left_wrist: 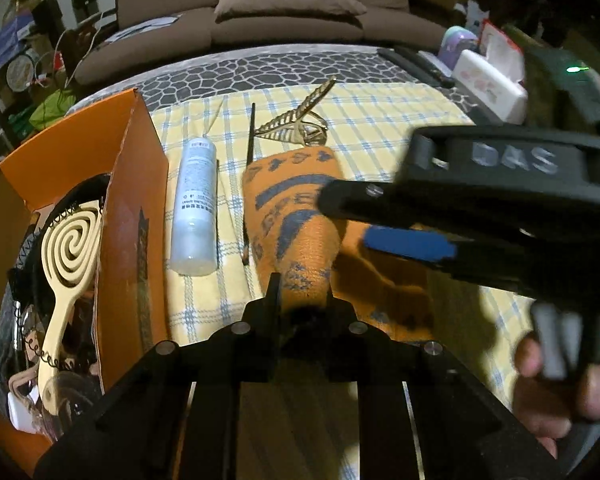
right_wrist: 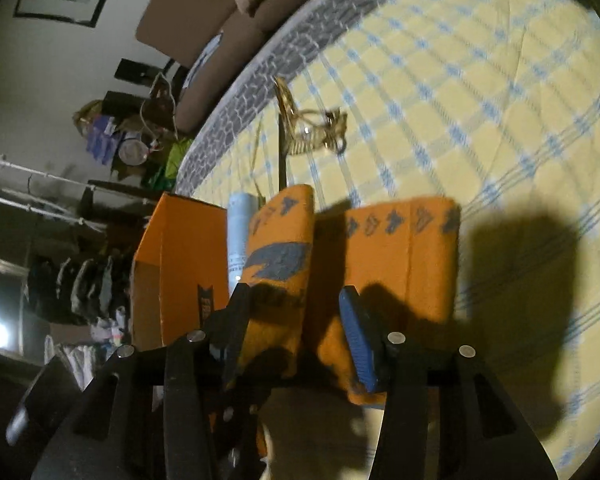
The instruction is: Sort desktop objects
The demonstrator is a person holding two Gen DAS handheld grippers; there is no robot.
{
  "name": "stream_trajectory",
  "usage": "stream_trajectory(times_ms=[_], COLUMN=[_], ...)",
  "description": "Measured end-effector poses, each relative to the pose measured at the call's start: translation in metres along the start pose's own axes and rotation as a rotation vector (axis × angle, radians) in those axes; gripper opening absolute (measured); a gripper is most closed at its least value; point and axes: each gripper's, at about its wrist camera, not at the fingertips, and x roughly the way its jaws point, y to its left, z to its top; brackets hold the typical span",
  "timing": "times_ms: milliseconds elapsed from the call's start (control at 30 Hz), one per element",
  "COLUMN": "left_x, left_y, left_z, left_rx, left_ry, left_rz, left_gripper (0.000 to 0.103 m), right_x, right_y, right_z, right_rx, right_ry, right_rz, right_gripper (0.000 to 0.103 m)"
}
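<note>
An orange towel with grey-blue print lies on the yellow checked cloth. My left gripper is shut on the towel's near end. My right gripper comes in from the right, open, its blue-padded fingers around the towel's middle; in the right wrist view the gripper straddles the raised fold of the towel. A white bottle, a dark pencil and a gold hair claw lie beyond. An orange box at the left holds a cream spiral hairbrush.
A white case and a purple object sit at the table's far right. A brown sofa stands behind the table. In the right wrist view the orange box is left of the towel, and checked cloth stretches to the right.
</note>
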Motion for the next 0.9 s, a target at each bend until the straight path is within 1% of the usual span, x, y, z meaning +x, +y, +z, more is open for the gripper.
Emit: stream_trajectory(times_ms=[133, 167, 233, 267, 300, 367, 400, 467, 533, 567, 633, 700, 833, 900], left_x=[-0.004, -0.005, -0.006, -0.006, -0.006, -0.007, -0.010, -0.014, -0.019, -0.021, -0.024, -0.023, -0.021, -0.019], left_y=[-0.002, -0.004, -0.005, -0.004, -0.005, -0.003, -0.004, -0.004, -0.004, -0.003, -0.003, 0.000, 0.004, 0.006], left_z=[-0.003, -0.003, -0.003, -0.003, -0.003, -0.002, -0.003, -0.005, -0.008, -0.009, -0.011, -0.011, -0.009, -0.007], left_rx=[0.008, 0.012, 0.014, 0.011, 0.007, -0.013, -0.017, -0.021, -0.030, -0.032, -0.032, -0.042, -0.080, -0.093], left_ry=[-0.004, -0.007, -0.011, -0.008, -0.003, 0.004, 0.002, -0.005, -0.015, -0.017, -0.016, -0.016, -0.010, -0.013], left_rz=[-0.025, -0.031, -0.038, -0.043, -0.050, -0.077, -0.097, -0.104, -0.101, -0.100, -0.101, -0.103, -0.120, -0.112], left_gripper=[0.014, 0.014, 0.014, 0.016, 0.017, 0.033, 0.037, 0.055, 0.064, 0.065, 0.065, 0.065, 0.065, 0.065], right_x=[0.002, 0.002, 0.004, 0.003, 0.000, -0.005, -0.009, -0.015, -0.023, -0.027, -0.035, -0.040, -0.039, -0.036], right_y=[-0.009, -0.009, -0.010, -0.010, -0.009, -0.005, -0.003, 0.002, 0.004, 0.004, 0.005, 0.001, -0.025, -0.037], right_z=[0.004, 0.004, 0.004, 0.004, 0.004, 0.005, 0.005, 0.006, 0.007, 0.007, 0.008, 0.009, 0.011, 0.012], right_rx=[0.050, 0.058, 0.068, 0.067, 0.058, 0.039, 0.022, -0.005, -0.020, -0.030, -0.072, -0.095, -0.069, -0.064], right_ry=[-0.007, -0.006, 0.004, -0.001, -0.011, -0.026, -0.033, -0.045, -0.060, -0.063, -0.071, -0.067, -0.029, -0.019], right_rz=[0.091, 0.119, 0.161, 0.172, 0.175, 0.174, 0.176, 0.175, 0.159, 0.138, 0.053, -0.007, -0.066, -0.110], right_gripper=[0.047, 0.044, 0.032, 0.021, 0.015, 0.011, 0.010, 0.009, 0.008, 0.008, 0.008, 0.008, 0.008, 0.008])
